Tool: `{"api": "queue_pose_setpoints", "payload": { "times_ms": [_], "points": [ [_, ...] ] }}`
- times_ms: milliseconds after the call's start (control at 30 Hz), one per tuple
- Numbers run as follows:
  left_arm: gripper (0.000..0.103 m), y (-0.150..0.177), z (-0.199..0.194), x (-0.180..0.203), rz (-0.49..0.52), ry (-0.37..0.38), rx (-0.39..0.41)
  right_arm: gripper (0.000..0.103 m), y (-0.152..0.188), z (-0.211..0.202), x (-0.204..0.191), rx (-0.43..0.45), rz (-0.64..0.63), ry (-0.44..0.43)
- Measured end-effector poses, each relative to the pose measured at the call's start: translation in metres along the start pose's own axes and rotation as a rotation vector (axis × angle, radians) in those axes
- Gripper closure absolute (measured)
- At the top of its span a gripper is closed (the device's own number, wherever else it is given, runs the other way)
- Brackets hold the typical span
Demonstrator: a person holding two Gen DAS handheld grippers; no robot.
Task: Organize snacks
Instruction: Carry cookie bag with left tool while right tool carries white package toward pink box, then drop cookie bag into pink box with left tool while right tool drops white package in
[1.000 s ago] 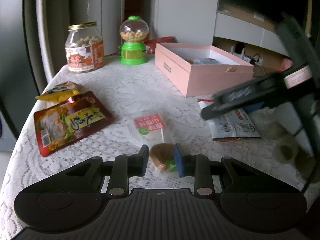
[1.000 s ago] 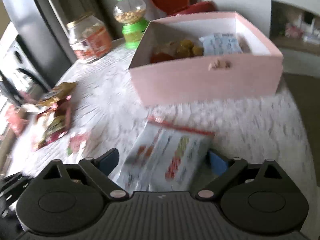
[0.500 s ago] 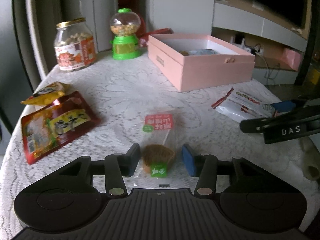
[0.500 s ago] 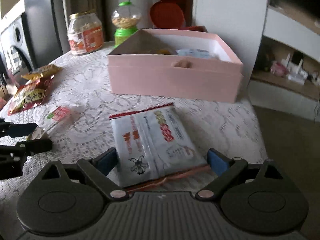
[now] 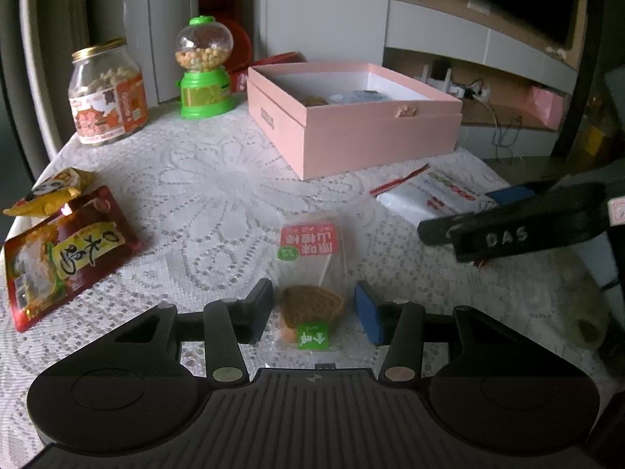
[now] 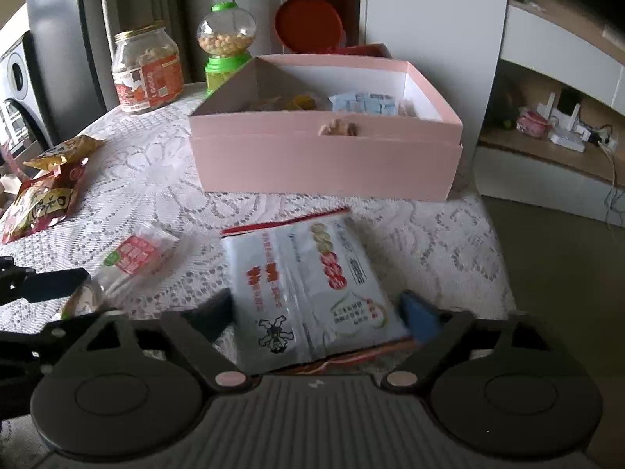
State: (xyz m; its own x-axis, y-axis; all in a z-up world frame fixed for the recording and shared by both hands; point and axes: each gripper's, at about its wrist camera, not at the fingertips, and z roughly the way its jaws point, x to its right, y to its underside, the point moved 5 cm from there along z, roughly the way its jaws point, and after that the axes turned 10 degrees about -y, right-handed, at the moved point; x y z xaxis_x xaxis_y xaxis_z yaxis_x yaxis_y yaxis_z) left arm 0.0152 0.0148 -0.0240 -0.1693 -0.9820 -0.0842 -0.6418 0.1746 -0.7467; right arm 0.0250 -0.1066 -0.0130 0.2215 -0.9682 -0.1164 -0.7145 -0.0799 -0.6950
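Table: white lace tablecloth (image 5: 218,179) covers it | 12 o'clock: pale grey-white wall panel (image 5: 324,11) | 2 o'clock: white low shelf unit with wooden ledge (image 6: 547,156), cables and small items on it | 3 o'clock: brown floor (image 6: 566,273) | Light: dim daylight

Left wrist view: low over the table (image 5: 218,179), facing the pink box (image 5: 375,136) from its front-left corner. Right wrist view: low, nearer, facing the box's long front wall. Both share the box.
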Motion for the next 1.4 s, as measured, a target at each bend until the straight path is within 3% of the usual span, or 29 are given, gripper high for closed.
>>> {"api": "queue_pose_setpoints", "payload": {
  "times_ms": [100,233,433,700,833,1067,1167,1233,1300,1400],
  "points": [
    [0.051,0.003,-0.004,0.003,0.022,-0.013,0.006,0.027,-0.001,-0.011,-0.001,0.004,0.005,-0.039],
    [0.051,0.002,-0.003,0.0,0.004,-0.001,0.0,0.027,-0.004,-0.024,0.002,0.023,-0.003,-0.03],
    [0.06,0.003,-0.007,-0.006,-0.028,0.002,0.014,0.027,-0.004,-0.04,0.01,0.035,0.002,-0.034],
    [0.061,-0.008,-0.018,-0.017,-0.099,0.076,0.057,0.027,0.003,-0.045,0.022,-0.002,0.013,-0.032],
    [0.061,-0.052,-0.033,-0.02,-0.081,0.09,0.15,0.027,0.004,-0.046,0.025,-0.005,0.034,-0.05],
    [0.061,-0.17,-0.018,0.0,-0.021,0.101,0.294,0.027,0.002,-0.046,0.025,0.009,0.049,-0.065],
    [0.058,-0.208,0.015,0.019,-0.033,0.158,0.26,0.027,0.001,-0.047,0.025,0.016,0.047,-0.06],
    [0.054,-0.22,0.052,0.03,-0.058,0.228,0.187,0.027,0.001,-0.046,0.025,0.017,0.045,-0.06],
    [0.058,-0.219,0.085,0.038,-0.084,0.209,0.106,0.027,0.002,-0.043,0.025,0.012,0.044,-0.059],
    [0.059,-0.211,0.104,0.036,-0.118,0.149,0.084,0.027,0.003,-0.039,0.024,-0.002,0.038,-0.058]
  ]
}}
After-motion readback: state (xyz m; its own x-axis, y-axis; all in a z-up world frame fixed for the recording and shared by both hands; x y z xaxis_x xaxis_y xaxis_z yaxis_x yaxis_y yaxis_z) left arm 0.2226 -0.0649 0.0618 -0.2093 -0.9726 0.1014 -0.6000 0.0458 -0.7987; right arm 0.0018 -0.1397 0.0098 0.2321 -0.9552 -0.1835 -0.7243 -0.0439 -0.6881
